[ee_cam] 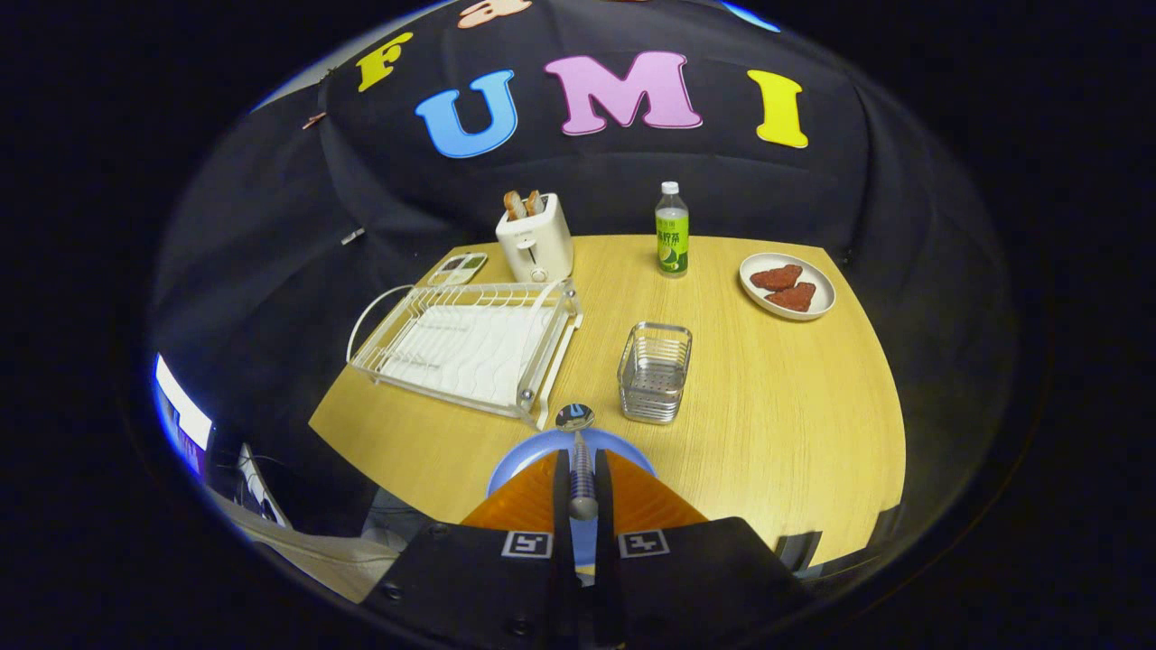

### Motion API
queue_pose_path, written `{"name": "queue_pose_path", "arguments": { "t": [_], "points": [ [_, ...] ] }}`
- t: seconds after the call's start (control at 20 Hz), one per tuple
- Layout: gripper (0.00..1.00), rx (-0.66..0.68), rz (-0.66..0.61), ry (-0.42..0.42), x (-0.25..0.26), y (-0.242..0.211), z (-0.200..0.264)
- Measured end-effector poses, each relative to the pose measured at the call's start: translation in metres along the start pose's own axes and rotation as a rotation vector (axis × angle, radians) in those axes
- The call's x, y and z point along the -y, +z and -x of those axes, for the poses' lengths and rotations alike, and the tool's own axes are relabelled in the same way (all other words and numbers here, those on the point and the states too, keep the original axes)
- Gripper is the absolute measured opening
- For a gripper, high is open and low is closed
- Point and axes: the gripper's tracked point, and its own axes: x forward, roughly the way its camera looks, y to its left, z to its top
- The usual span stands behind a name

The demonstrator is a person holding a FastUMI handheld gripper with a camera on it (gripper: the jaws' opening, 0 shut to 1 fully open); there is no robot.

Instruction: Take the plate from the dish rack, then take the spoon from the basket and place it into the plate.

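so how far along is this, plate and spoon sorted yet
The dish rack and basket both look empty, and the blue plate lies on the table under the tool. The tool is shut on the spoon, held over the plate. Left: lower the spoon into the plate and release it.

My table (pixel 795 406), pale wood, carries: rack (pixel 470 348), basket (pixel 655 372), blue plate (pixel 533 451) by my fingers, toaster (pixel 536 242), bottle (pixel 671 229), white plate (pixel 787 286) of brown food, small tray (pixel 459 268) behind rack
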Motion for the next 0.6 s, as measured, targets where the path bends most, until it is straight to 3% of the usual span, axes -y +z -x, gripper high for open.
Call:
{"name": "queue_pose_path", "arguments": {
  "t": [0.3, 0.6],
  "points": [
    [0.12, -0.090, 0.017, -0.036, 0.004, -0.056, -0.036],
    [0.12, -0.126, 0.010, -0.012, -0.002, -0.069, -0.054]
  ]
}}
